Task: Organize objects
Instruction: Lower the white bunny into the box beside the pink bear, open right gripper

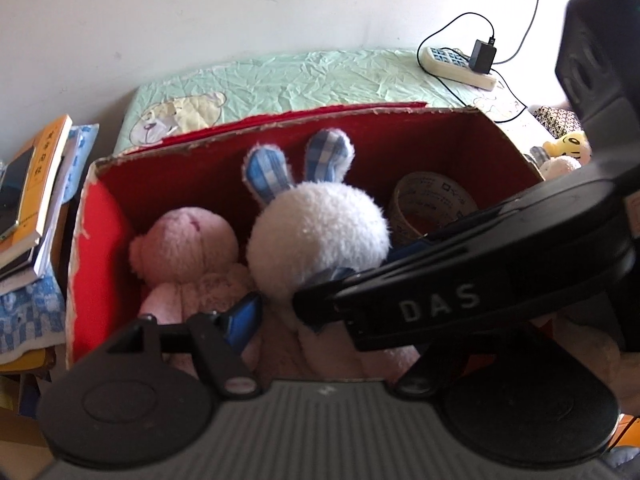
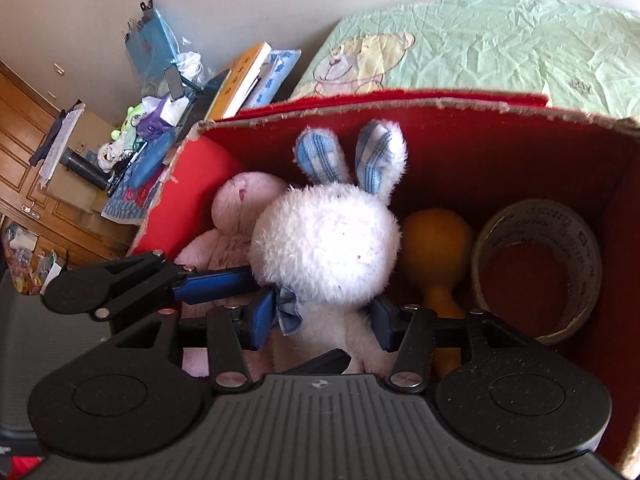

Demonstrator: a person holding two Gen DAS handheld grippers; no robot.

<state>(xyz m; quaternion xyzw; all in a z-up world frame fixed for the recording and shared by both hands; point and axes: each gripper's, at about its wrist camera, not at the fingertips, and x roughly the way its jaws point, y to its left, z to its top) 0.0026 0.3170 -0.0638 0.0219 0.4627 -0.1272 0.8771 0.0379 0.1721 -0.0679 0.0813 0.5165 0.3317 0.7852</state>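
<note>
A white plush rabbit [image 1: 316, 236] with blue checked ears stands upright in a red-lined cardboard box [image 1: 100, 224]. A pink plush bear [image 1: 188, 252] lies to its left. My right gripper [image 2: 324, 320] is inside the box, its blue pads [image 2: 260, 320] around the rabbit's [image 2: 328, 240] neck and body; the jaws stand wide, touching or nearly touching the plush. My left gripper [image 1: 320, 304] reaches in from the left; its blue fingers [image 1: 244, 316] show beside the rabbit, jaws apart. An orange toy [image 2: 434, 248] and a tape roll [image 2: 536, 264] sit to the right.
The box [image 2: 480, 110] rests on a bed with a green bear-print sheet [image 2: 480, 44]. A power strip with a charger [image 1: 460, 62] lies on the bed. Stacked books [image 1: 36, 184] and clutter stand on a side table at the left. Yellow plush toys [image 1: 568, 146] lie right of the box.
</note>
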